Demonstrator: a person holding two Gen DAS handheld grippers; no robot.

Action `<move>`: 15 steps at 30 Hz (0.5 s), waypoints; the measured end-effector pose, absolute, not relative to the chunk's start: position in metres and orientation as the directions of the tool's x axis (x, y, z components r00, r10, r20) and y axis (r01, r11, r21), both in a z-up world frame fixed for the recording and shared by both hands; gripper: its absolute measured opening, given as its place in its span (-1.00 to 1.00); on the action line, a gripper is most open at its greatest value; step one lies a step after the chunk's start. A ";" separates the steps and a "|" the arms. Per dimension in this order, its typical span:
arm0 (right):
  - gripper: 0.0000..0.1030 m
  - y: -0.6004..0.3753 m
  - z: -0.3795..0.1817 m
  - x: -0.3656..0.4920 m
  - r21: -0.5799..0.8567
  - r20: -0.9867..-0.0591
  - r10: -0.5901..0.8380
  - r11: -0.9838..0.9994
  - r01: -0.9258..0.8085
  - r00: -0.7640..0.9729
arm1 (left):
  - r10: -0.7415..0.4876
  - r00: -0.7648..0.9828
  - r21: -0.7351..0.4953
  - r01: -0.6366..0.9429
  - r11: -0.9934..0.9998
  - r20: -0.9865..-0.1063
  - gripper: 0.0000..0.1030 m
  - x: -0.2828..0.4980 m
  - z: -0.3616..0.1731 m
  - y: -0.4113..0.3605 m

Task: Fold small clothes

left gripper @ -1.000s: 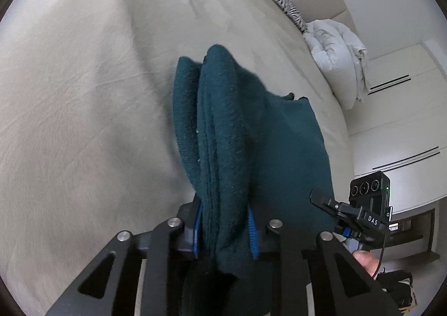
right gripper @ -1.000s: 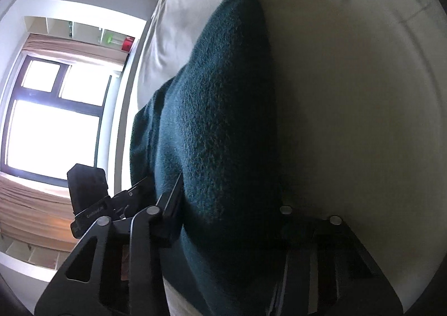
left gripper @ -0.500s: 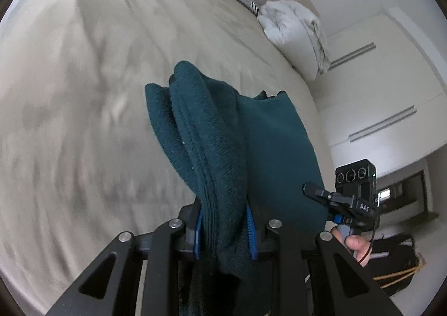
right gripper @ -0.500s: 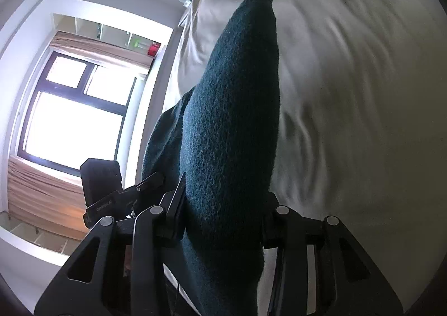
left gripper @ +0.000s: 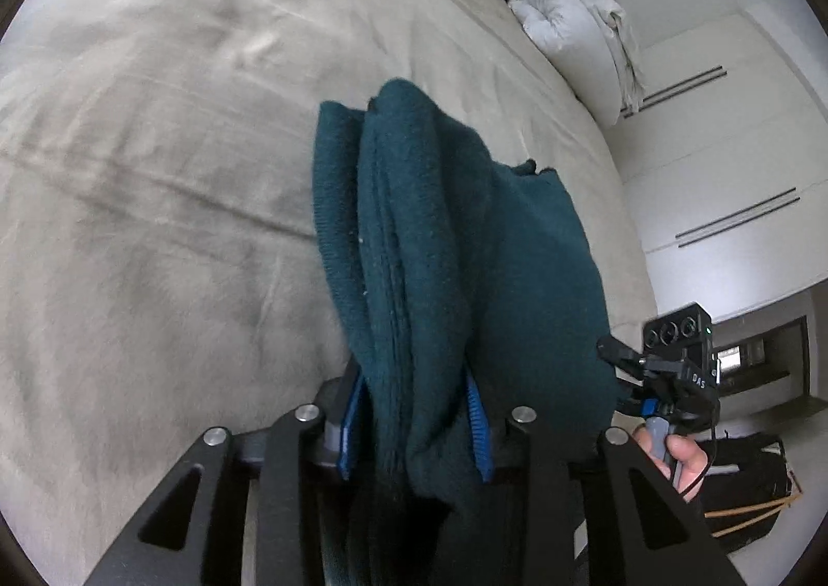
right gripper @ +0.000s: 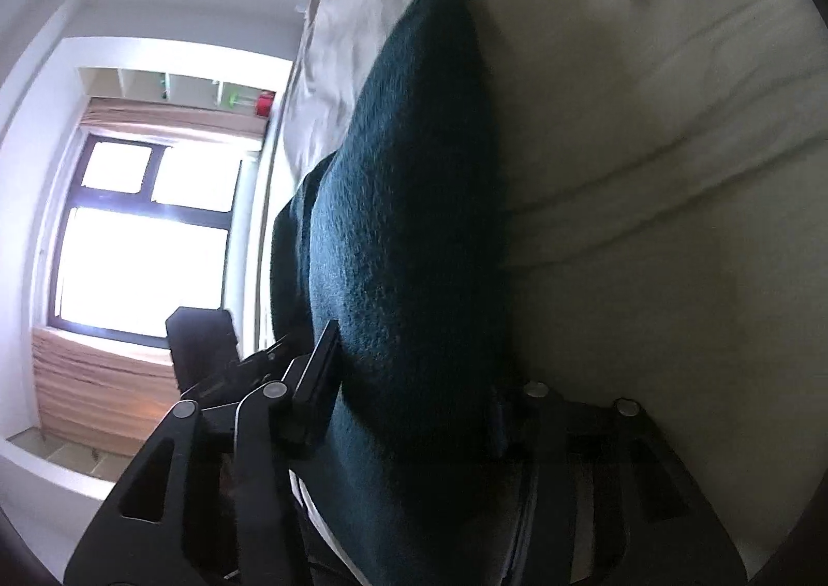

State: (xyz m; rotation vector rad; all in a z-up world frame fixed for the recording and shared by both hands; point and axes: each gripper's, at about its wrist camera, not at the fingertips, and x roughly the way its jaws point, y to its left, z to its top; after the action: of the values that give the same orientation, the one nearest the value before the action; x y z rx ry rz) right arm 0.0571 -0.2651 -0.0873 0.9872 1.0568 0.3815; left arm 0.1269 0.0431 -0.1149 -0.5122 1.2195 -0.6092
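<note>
1. My left fingers (left gripper: pixel 414 423) have a thick bunch of the dark teal garment (left gripper: pixel 445 244) between the blue pads (left gripper: pixel 477 423). They have just been easing apart, yet the knit fills the gap and both pads seem to press on it.
2. My right fingers (right gripper: pixel 409 410) hold another part of the same garment (right gripper: pixel 414 203). They too have just been widening, with cloth packed between them, so I judge the hold is loosening, not gone.
3. The garment hangs doubled over in several layers above the beige bed (left gripper: pixel 155 223), stretched between my two grips; it lies nowhere flat yet.
4. I hold it at two points so the folded edge stays straight and the layers stay stacked while I carry it over the bed.
5. In the left view my right hand (left gripper: pixel 678 456) shows beside the cloth, level with the left.
6. Next, I think, it goes down on the bed.
</note>
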 end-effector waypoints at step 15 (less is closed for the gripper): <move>-0.07 -0.231 -0.041 0.025 0.841 -0.479 0.709 0.540 0.039 0.517 | -0.515 0.463 -0.373 0.367 0.852 -0.722 -0.30 0.049 -0.049 0.003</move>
State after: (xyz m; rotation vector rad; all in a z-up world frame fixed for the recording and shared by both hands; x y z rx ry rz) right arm 0.0248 -0.2315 -0.0407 0.9274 0.9560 0.4807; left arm 0.0486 0.0025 -0.0493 -0.1738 0.9454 -0.5453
